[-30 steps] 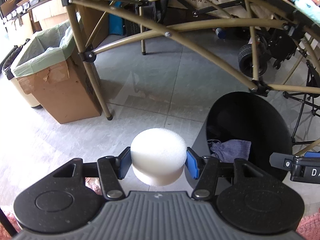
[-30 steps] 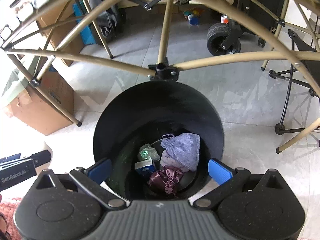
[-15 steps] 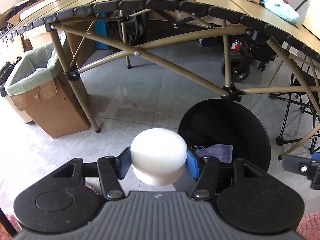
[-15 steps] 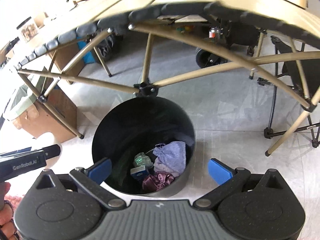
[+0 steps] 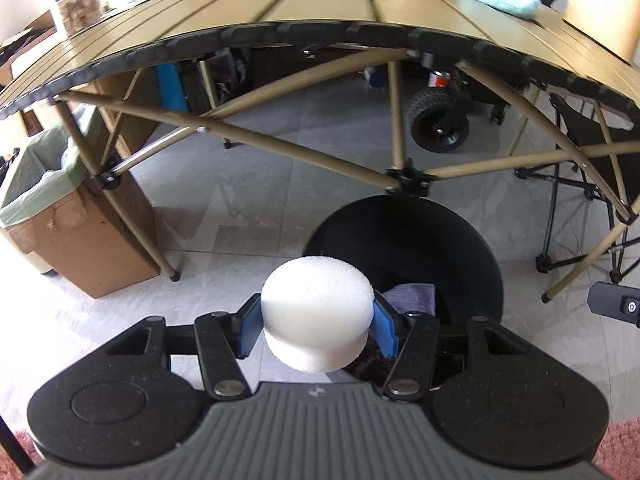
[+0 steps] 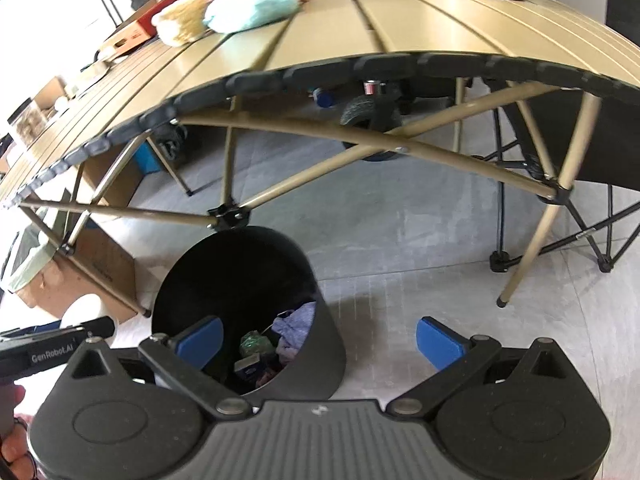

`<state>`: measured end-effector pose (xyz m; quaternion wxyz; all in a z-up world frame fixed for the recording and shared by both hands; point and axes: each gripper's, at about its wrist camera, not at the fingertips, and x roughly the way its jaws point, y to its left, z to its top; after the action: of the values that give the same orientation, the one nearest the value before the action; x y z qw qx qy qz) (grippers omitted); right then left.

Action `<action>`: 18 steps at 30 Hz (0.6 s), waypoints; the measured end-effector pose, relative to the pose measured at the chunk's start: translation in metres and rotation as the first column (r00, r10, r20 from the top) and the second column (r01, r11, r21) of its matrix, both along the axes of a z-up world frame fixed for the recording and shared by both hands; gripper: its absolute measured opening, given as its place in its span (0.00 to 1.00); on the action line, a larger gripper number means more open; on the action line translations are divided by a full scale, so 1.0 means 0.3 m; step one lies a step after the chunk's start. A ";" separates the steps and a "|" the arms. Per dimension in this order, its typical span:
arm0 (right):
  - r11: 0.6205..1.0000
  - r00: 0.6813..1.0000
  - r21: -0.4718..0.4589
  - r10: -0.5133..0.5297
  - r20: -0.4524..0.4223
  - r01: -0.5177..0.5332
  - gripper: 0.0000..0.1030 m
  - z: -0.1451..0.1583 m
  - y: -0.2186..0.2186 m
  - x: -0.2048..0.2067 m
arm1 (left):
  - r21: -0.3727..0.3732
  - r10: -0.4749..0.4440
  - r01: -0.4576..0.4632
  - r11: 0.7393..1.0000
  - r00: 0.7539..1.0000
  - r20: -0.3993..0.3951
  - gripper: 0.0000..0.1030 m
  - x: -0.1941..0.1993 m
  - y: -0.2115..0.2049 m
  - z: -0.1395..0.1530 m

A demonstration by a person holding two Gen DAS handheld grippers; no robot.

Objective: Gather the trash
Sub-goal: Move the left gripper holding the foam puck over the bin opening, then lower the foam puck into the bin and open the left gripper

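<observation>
- Left gripper (image 5: 318,326): clamped on a white foam puck (image 5: 317,312), 1 blue pad (image 5: 249,330) pressed to each side, the puck's domed top up and its narrower base hanging below the pads.
- Puck held above the near left edge of a black trash bin (image 5: 404,248) standing on the grey tiled floor (image 5: 280,168); inside the bin, just right of the puck, a fold of lavender cloth (image 5: 414,296).
- Right gripper (image 6: 320,340): spread wide, nothing between its 2 blue pads (image 6: 438,342), the left pad over the bin's mouth, the right pad over bare floor.
- Seen in the right wrist view inside the bin (image 6: 324,336): lavender cloth (image 6: 298,322), a crumpled green wrapper (image 6: 256,344), a small blue box (image 6: 250,366) and something dark red, partly hidden.
- Bin set just in front of a tan folding table (image 5: 304,4), under its near edge, by a joint of the crossed legs.
- On the tabletop: a pale blue fluffy item (image 6: 250,8), a jar (image 5: 78,4) far left, other clutter too blurred to name.
- Left of the bin, beside a table leg: a cardboard box (image 5: 86,240) lined with a green bag.
- Behind the table: a black wheel (image 5: 438,126); to the right, a black folding chair frame (image 6: 560,216).
- Bottom left of the right wrist view: the other gripper's black body, with fingertips (image 6: 14,448) of a hand.
</observation>
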<state>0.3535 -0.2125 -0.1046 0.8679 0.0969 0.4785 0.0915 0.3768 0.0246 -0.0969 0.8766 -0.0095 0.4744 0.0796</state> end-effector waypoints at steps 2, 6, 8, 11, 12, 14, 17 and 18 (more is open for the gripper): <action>1.000 1.000 0.003 -0.015 0.000 0.015 1.00 -0.002 -0.023 0.000 | 0.001 -0.020 0.020 1.000 1.000 -0.004 0.55 0.014 -0.031 -0.001; 0.999 0.999 0.008 -0.046 -0.002 0.046 1.00 -0.008 -0.061 0.001 | 0.002 -0.058 0.058 0.998 0.998 -0.015 0.55 0.044 -0.091 -0.007; 0.998 0.998 0.009 -0.063 -0.005 0.063 1.00 -0.015 -0.080 0.003 | 0.002 -0.072 0.072 0.997 0.997 -0.026 0.55 0.058 -0.116 -0.013; 0.996 0.996 0.011 -0.089 -0.012 0.090 1.00 -0.027 -0.105 0.005 | -0.004 -0.084 0.084 0.996 0.995 -0.049 0.55 0.078 -0.145 -0.030; 0.995 0.995 0.012 -0.097 -0.014 0.097 1.00 -0.031 -0.112 0.005 | -0.006 -0.086 0.086 0.996 0.995 -0.058 0.55 0.085 -0.153 -0.038; 0.994 0.994 0.012 -0.110 -0.018 0.110 1.00 -0.038 -0.125 0.007 | -0.012 -0.087 0.087 0.996 0.993 -0.077 0.55 0.103 -0.168 -0.054; 0.992 0.991 0.012 -0.127 -0.027 0.128 1.00 -0.051 -0.135 0.011 | -0.028 -0.083 0.080 0.996 0.991 -0.105 0.55 0.132 -0.181 -0.077; 0.991 0.991 0.011 -0.132 -0.030 0.133 1.00 -0.058 -0.139 0.013 | -0.032 -0.080 0.077 0.997 0.990 -0.113 0.55 0.143 -0.184 -0.084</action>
<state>0.3573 -0.2542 -0.1218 0.8642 0.1356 0.4832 0.0354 0.4196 -0.0306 -0.1222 0.8503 0.0018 0.5248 0.0391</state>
